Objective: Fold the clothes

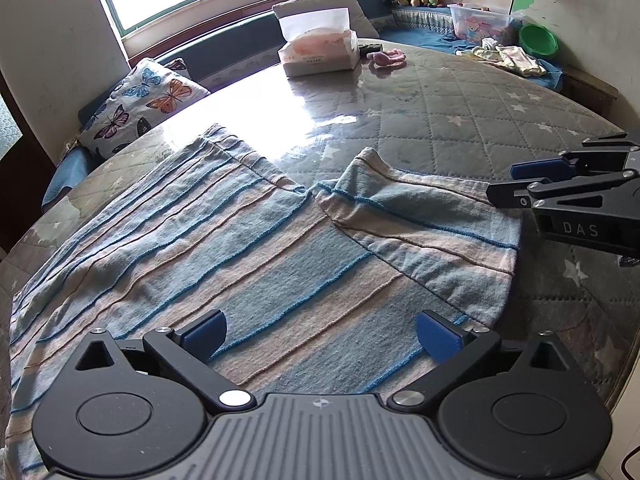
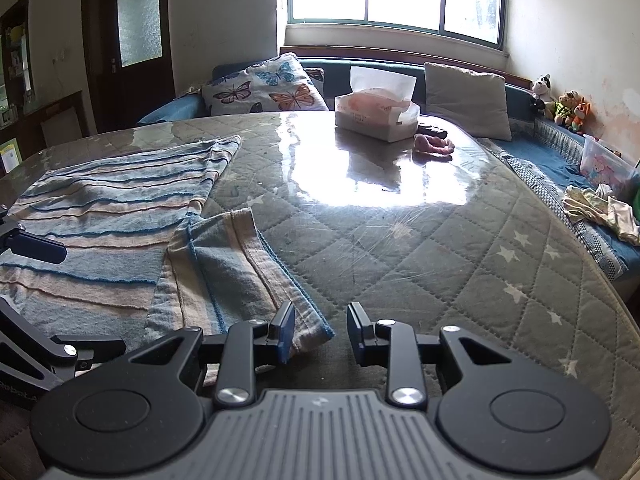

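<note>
The blue-and-pink striped knit garment point(image 1: 248, 248) lies flat on the quilted, plastic-covered table point(image 2: 440, 240), one flap turned inward, while the left gripper point(image 1: 320, 334) gapes wide over its middle and the right gripper point(image 2: 321, 330), parted and empty, straddles the flap's corner, seemingly ready to pinch.

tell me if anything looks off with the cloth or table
The striped cloth is not flat: its right corner is flopped back over itself, askew to the stripes below. The clear cover on the table looks scratched and wrinkled. A pink rag lies crumpled by the tissue box. Nothing is spilled.
</note>
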### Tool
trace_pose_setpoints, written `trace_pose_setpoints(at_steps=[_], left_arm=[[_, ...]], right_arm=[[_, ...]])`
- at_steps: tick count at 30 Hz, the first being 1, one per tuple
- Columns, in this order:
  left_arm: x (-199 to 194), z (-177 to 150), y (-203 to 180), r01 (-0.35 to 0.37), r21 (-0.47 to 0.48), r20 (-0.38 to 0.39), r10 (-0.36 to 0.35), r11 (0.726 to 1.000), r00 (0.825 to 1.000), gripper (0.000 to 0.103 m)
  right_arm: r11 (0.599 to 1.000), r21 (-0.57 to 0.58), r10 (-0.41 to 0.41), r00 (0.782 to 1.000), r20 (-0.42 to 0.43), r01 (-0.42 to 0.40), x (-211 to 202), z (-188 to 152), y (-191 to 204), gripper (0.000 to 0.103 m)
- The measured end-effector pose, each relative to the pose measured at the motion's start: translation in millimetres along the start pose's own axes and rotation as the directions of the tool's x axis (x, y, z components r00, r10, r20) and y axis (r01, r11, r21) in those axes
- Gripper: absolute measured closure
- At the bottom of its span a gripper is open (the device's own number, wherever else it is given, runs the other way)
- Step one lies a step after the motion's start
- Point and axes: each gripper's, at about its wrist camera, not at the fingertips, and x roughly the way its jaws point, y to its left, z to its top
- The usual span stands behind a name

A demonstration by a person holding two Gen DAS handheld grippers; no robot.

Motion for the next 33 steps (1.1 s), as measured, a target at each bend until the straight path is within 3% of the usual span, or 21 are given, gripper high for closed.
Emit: trace_pose_setpoints(at_steps=[18,24,27,33], left_arm=[[1.4,0.7,1.0,0.011,-0.008,-0.004,-0.011,1.000,1.000,0.000],[1.0,0.3,2.8,0.011,-0.010,-0.004,-0.011,1.000,1.000,0.000],[-0.5,-0.1,5.2,0.007,-0.014,-0.002,-0.007,1.000,1.000,0.000],[-3.7,0.0,12.5,0.002,-0.030,0.009,-0.001,1.000,1.000,0.000]], right_arm=[[1.000,0.009,0.014,1.000,-0.009,-0.014,1.6,0.5,-0.3,0.077],[0.999,0.033,0.020,1.000,-0.008,-0.019,-0.1,0.4,-4.2,0.075],[0.999,0.045,0.021,1.000,-0.010,-0.020,-0.6,-0.3,-6.3,0.068],[0.998,0.067,0.022,1.000,-0.014,-0.021,-1.5,-1.6,-10.6,0.067]])
